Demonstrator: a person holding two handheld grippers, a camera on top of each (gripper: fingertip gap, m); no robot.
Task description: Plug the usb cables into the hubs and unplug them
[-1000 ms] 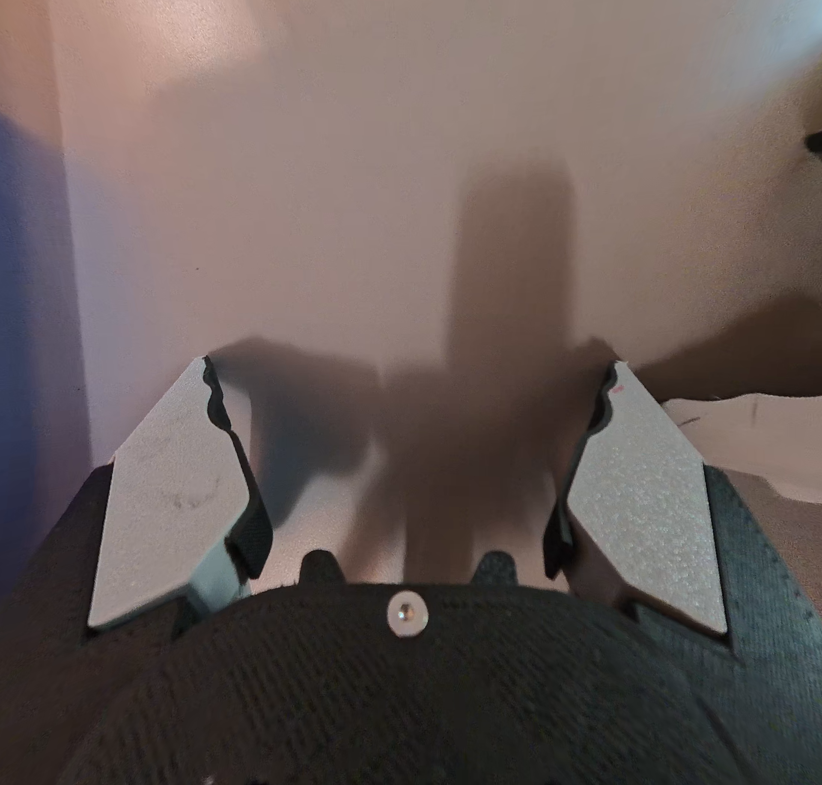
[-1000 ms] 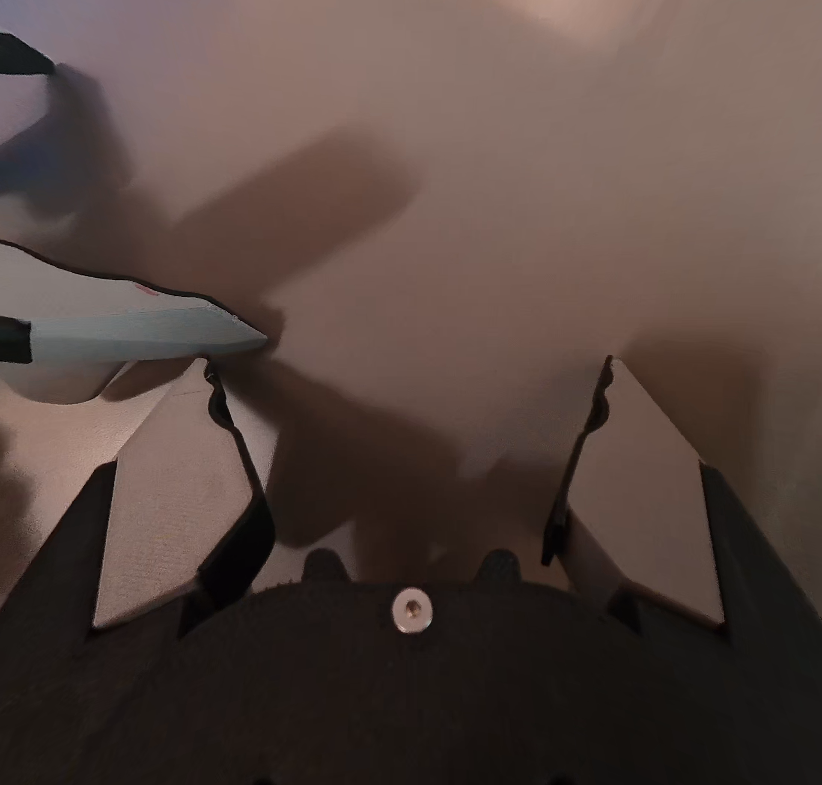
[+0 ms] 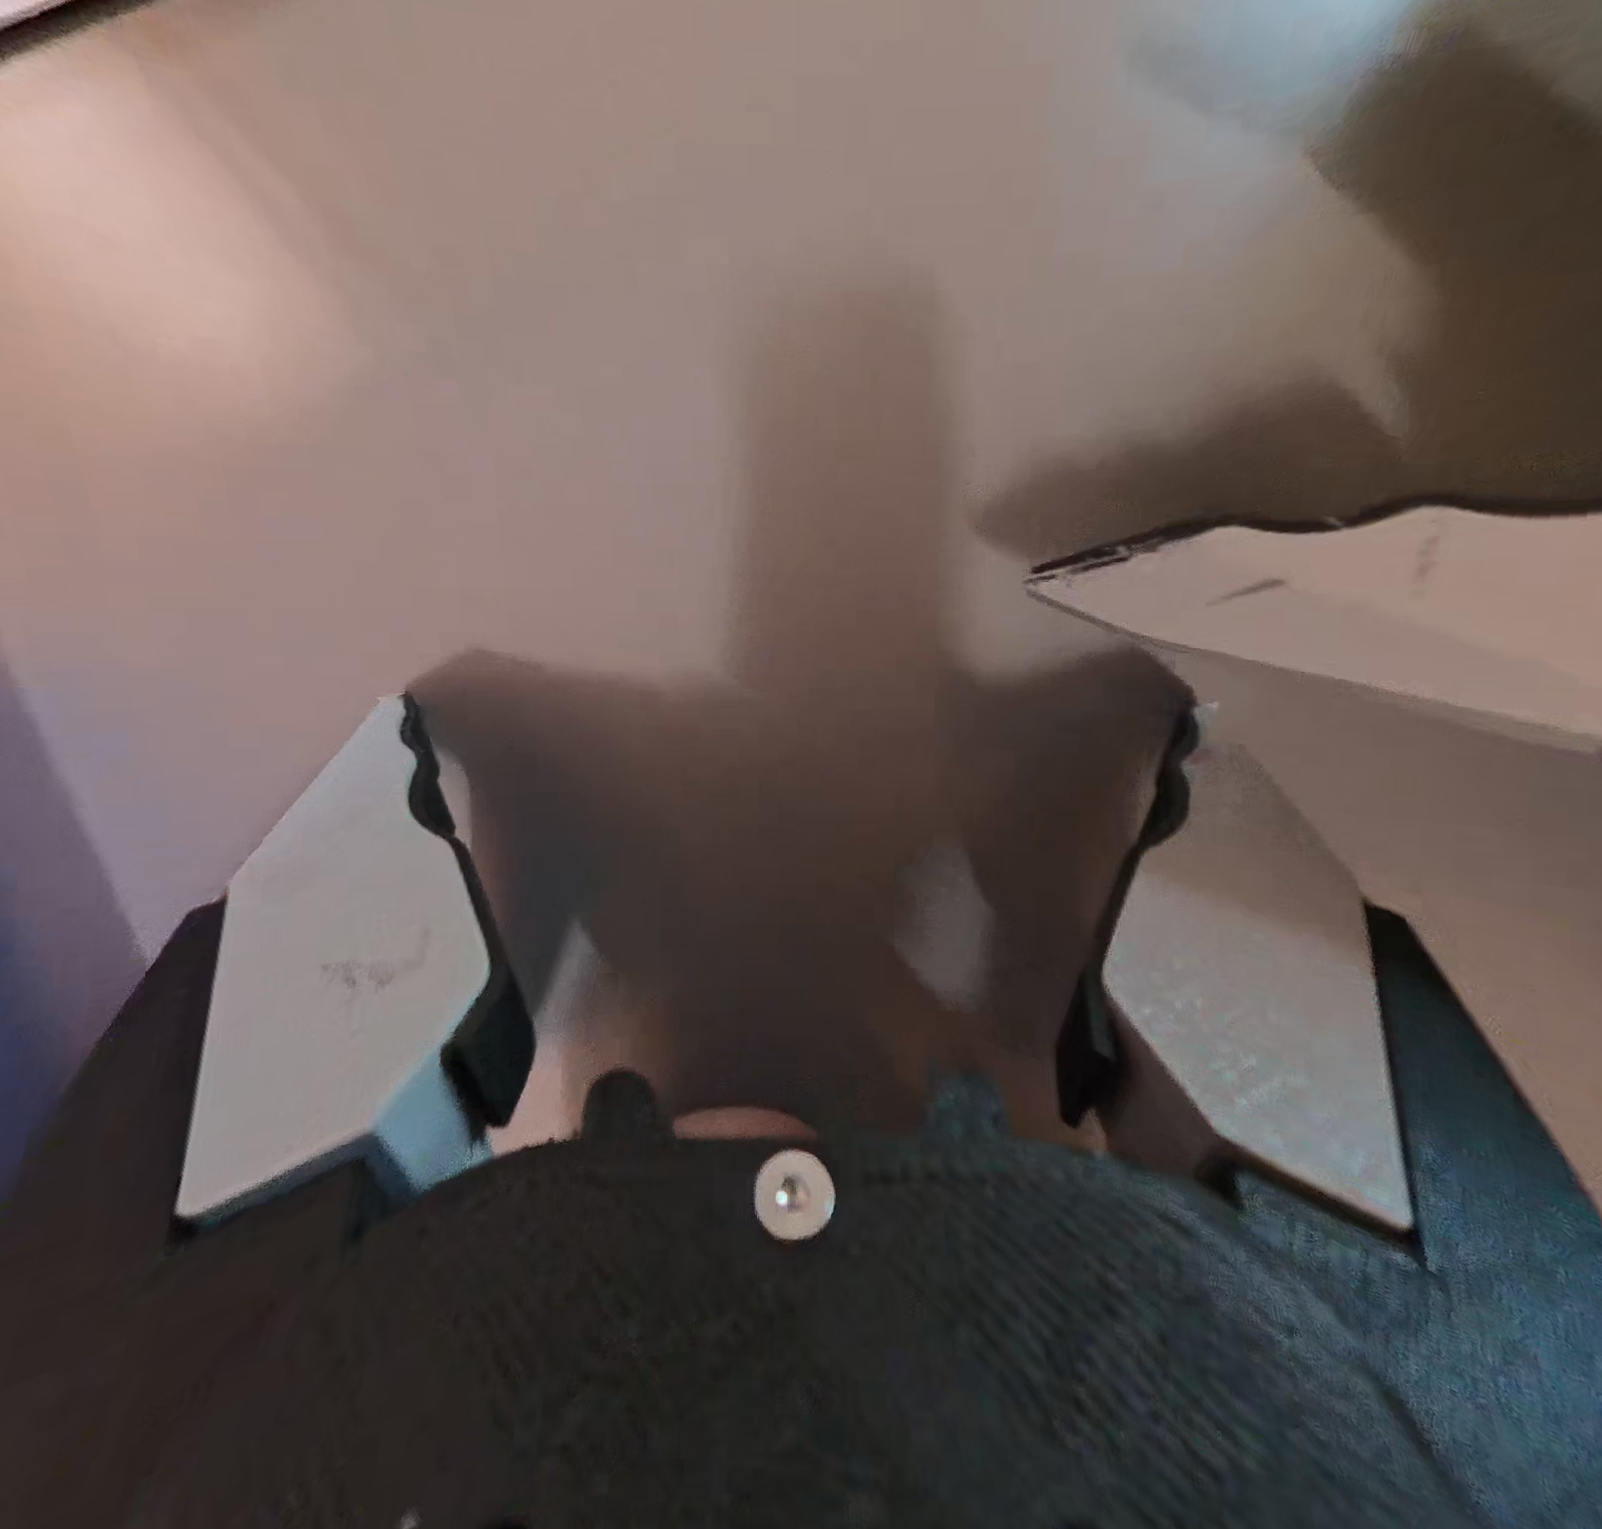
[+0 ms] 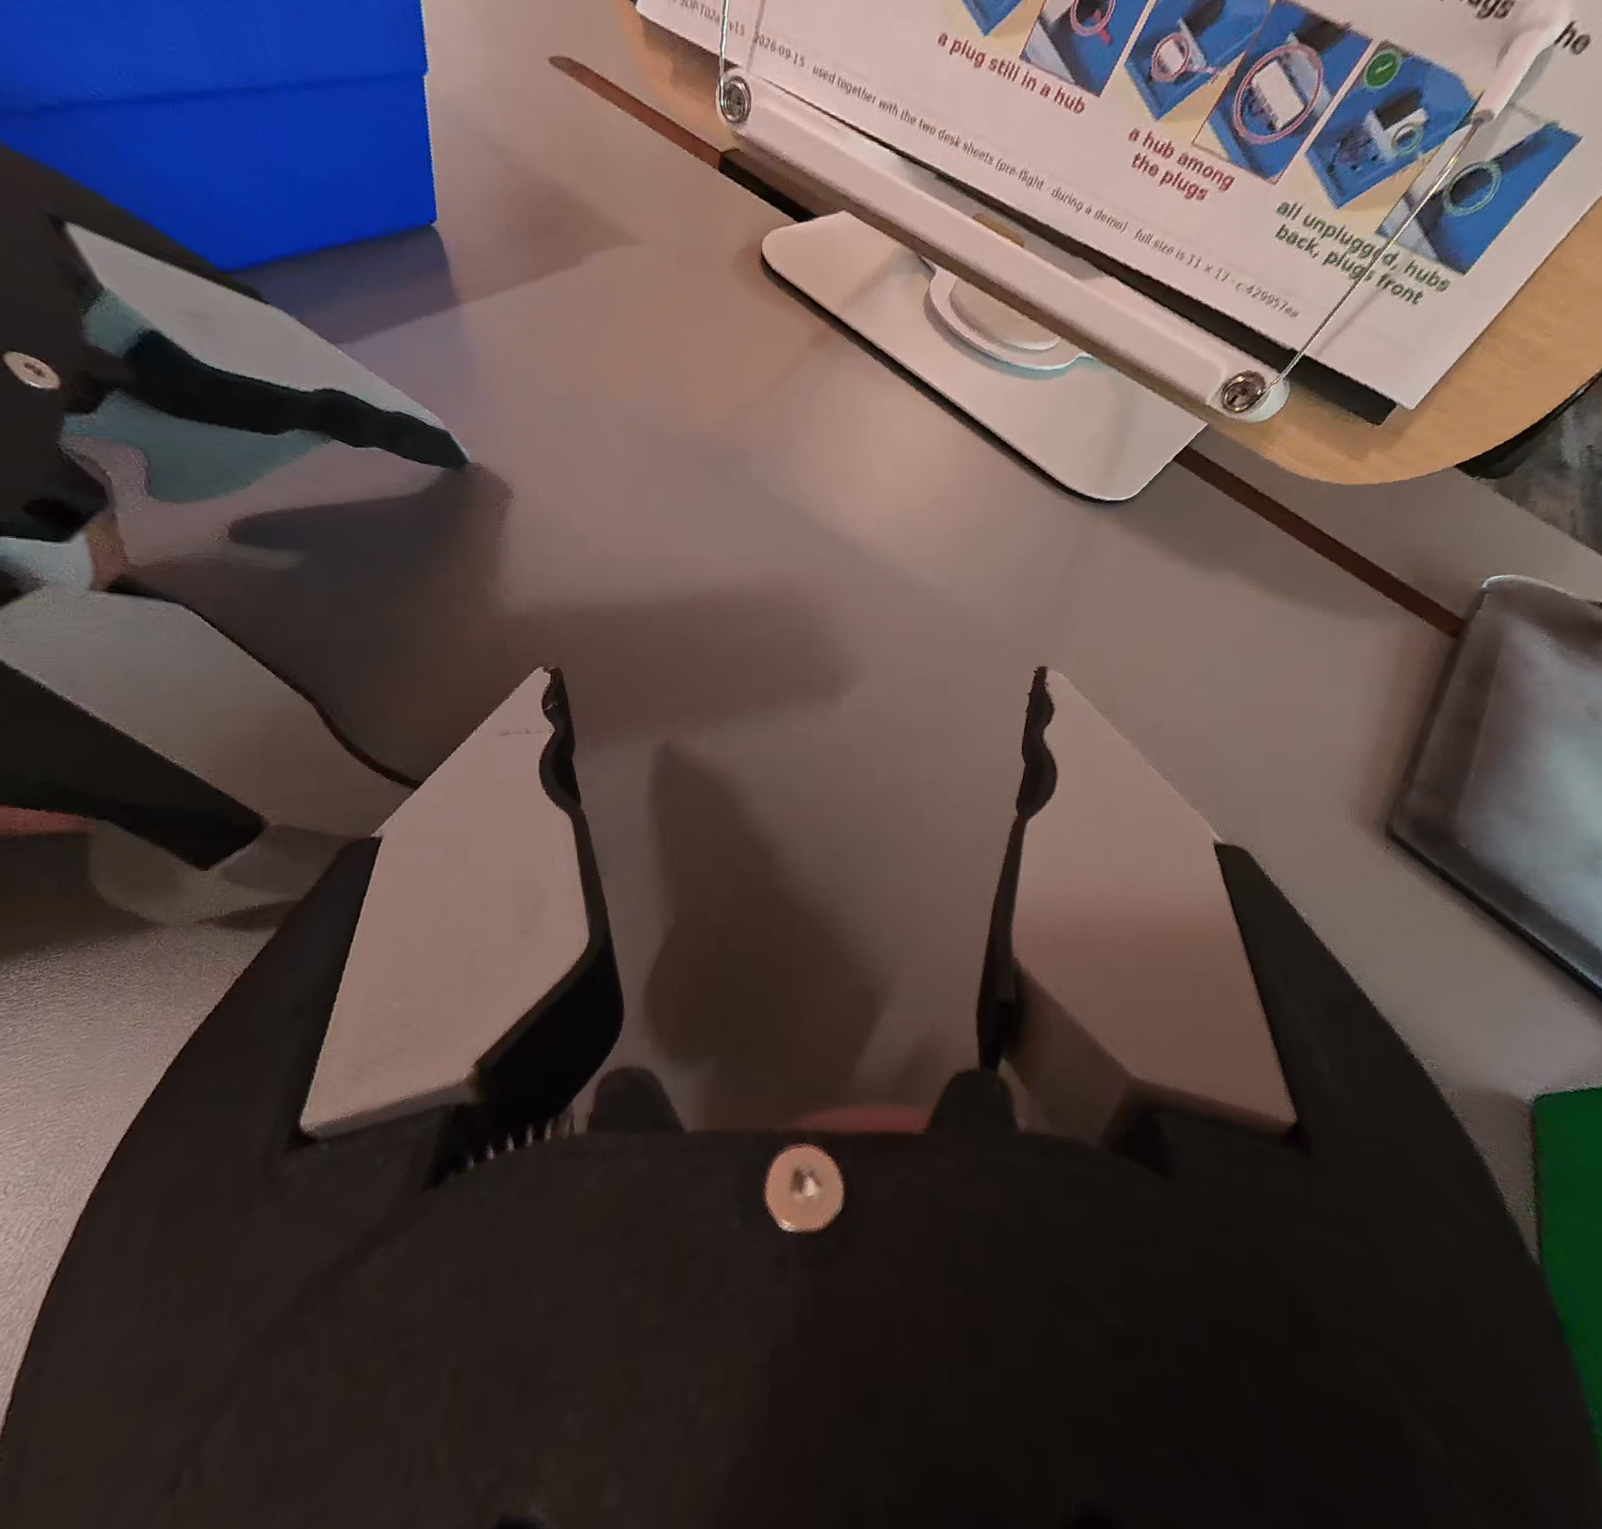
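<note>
We see both tongs, left (image 3: 797, 707) and right (image 4: 793, 681), spread and empty over the table (image 4: 780, 491); a stand (image 4: 980, 343) sits at one o'clock.

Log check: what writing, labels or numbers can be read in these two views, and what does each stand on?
Printed sheet clipped to the white stand: black, red and green captions beside small pictures, plus a fine-print line; legible, but wording not reproduced here.
Left wrist view: no writing in sight; picture blurred.

Both wrist views near, overlooking table (image 4: 780, 534)
</note>
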